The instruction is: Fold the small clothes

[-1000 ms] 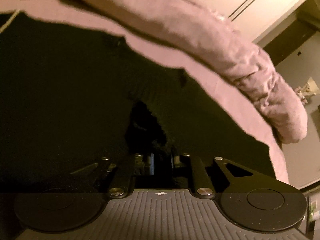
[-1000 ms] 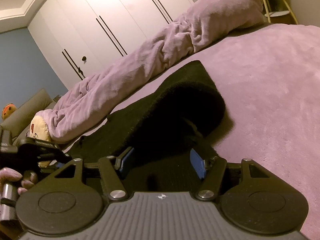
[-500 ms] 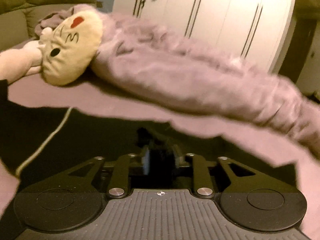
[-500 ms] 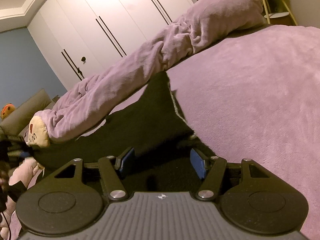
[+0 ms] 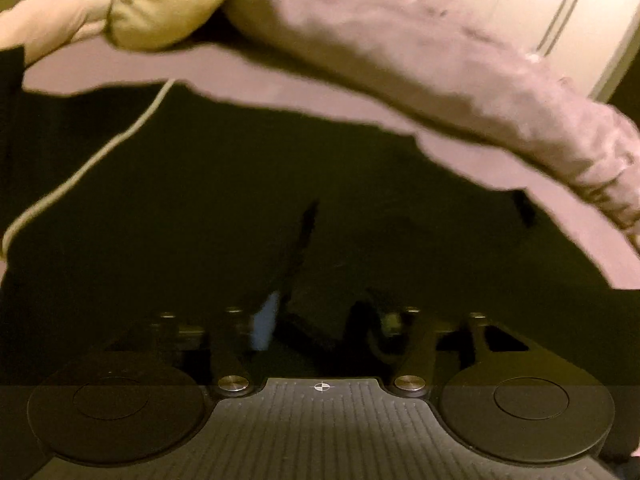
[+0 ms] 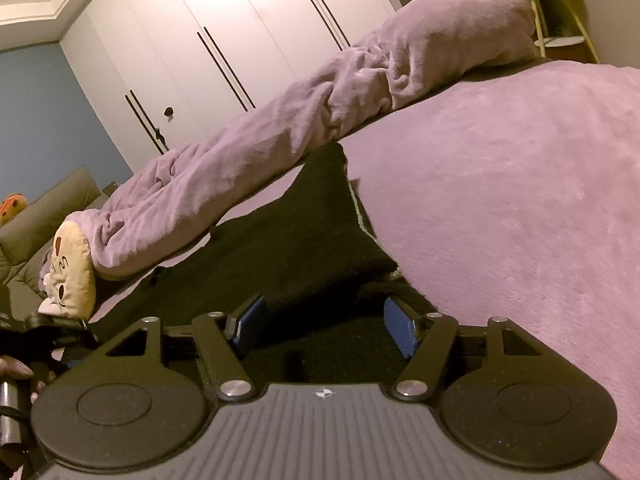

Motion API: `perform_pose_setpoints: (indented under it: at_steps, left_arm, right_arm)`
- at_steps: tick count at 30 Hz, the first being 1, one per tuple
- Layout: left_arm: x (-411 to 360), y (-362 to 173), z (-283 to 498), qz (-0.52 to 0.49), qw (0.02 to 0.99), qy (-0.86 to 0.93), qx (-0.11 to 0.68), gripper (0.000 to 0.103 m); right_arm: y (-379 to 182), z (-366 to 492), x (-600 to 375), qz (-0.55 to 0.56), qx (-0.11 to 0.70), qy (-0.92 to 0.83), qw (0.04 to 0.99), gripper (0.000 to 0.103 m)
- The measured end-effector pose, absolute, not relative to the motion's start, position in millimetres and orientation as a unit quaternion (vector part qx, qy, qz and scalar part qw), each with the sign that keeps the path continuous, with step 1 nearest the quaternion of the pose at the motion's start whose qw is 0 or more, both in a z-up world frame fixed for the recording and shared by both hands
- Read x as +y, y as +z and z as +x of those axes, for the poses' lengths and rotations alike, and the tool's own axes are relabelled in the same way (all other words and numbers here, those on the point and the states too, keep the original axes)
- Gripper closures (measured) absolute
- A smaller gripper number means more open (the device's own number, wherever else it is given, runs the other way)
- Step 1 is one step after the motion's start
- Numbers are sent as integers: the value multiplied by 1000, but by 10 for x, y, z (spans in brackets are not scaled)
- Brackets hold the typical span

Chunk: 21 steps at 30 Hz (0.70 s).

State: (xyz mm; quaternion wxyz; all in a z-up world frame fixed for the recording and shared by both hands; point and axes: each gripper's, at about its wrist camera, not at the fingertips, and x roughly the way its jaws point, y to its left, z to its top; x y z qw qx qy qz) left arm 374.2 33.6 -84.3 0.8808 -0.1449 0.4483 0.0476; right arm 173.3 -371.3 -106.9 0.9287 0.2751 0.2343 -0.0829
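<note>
while the black cloth (image 6: 304, 248) lies flat on the purple bed (image 6: 520, 200), the right gripper (image 6: 324, 324) is opening, its pads apart over the cloth's near edge. the left gripper (image 5: 324, 320) is opening too, maybe free of the cloth, but the view is blurred.

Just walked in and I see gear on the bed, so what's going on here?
A person with hand-held tongs in each hand is folding a black knitted garment spread on the purple fleece bedspread. The right tongs sit over the near end of the garment, jaws opening. The left tongs are opening above the dark fabric too. A rolled purple blanket lies behind.
</note>
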Motion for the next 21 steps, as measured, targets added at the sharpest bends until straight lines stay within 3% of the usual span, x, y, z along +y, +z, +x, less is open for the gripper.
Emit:
perform_pose_setpoints:
  at_steps: [3,4,10,11,15,18,20,21]
  left_arm:
    - [336,-861,3739,-127,887,42,441,70]
    - [327,-850,3724,-120,890,43,438,79]
    - [329,-684,3723,-107,907,39,404,90]
    - [328,-638,3733,-106,911,43,396,95]
    - [279,-524,3718,-73,927,41,365,95]
    - [195,-658,3768,-35,919,47,390,91]
    - [175,-811,3788,-18,905,62,420,84]
    - [186,-840,3757,-20,906,64,418,74]
  right_arm:
    - [-1079,1731,-3702,273,234,-83,929,37]
    - [-1080,1732,-3699,272,234,-83,930,37]
    - [-1072,1729,-3661,263,234,-86,932,37]
    - [-1069,1732,-3659,263,233,-86,932,37]
    - [-1057,1733,-3630,263,232,-83,933,36]
    - [-1069,1748,-3592,250,235,-83,936,33]
    - [-1088,1759,-3564,238,237,-85,938,32]
    - [-1100,1769,-3551,233,239,-87,939,32]
